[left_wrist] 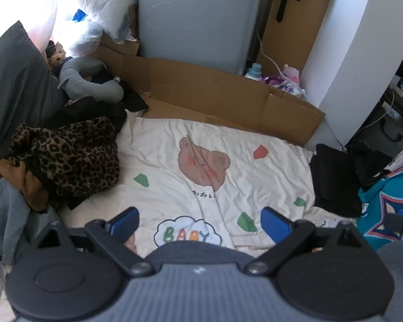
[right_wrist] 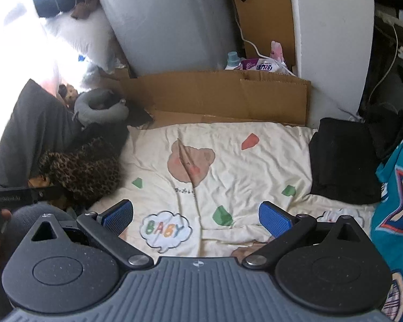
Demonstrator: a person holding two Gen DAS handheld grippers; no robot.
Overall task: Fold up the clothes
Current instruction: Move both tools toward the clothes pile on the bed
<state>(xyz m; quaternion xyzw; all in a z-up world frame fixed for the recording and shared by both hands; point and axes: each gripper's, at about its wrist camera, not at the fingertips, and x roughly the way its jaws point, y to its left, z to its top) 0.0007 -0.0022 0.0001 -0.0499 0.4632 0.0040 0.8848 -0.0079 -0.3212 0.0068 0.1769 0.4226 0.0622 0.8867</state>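
Clothes wait in two places on a cream bedspread (left_wrist: 255, 171) printed with a bear and the word BABY: a crumpled leopard-print garment (left_wrist: 67, 158) heaped with other dark and brown pieces at the left edge, and a folded black garment (left_wrist: 333, 177) lying flat at the right edge, beside a teal printed fabric (right_wrist: 395, 193). Flattened cardboard (left_wrist: 215, 94) lines the far edge of the bed, with a grey neck pillow (left_wrist: 91, 80) at the far-left corner. Both hand-held tools hover above the near edge with nothing between their blue pads, the left gripper (left_wrist: 200, 222) and the right gripper (right_wrist: 196, 218) each spread wide apart
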